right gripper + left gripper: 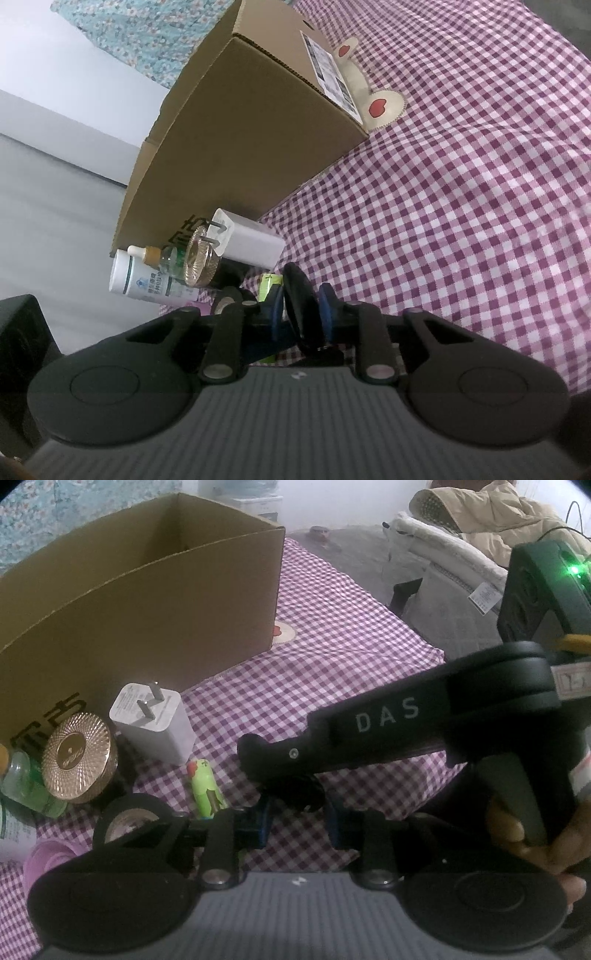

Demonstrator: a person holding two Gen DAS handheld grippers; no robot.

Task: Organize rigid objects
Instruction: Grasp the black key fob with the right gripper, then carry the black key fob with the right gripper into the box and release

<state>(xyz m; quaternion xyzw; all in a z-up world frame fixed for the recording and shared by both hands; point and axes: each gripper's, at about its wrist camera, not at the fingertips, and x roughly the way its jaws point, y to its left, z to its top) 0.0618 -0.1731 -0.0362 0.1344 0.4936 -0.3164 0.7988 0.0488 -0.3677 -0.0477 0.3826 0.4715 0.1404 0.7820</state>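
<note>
I read the sorting as barely begun: the cardboard box (pixel 147 602) stands open on the checked cloth (pixel 332 646) and what I see of its inside is bare, while the white charger (pixel 155 723), gold-lidded jar (pixel 77 757), green tube (pixel 207 790), tape roll (pixel 129 819) and bottles (pixel 147 277) lie just beside its wall. My right gripper (pixel 301 314) has its jaws closed on a flat black object (pixel 299 306); my left gripper (pixel 297 812) has its jaws nearly closed around something dark, though I cannot tell whether it grips
</note>
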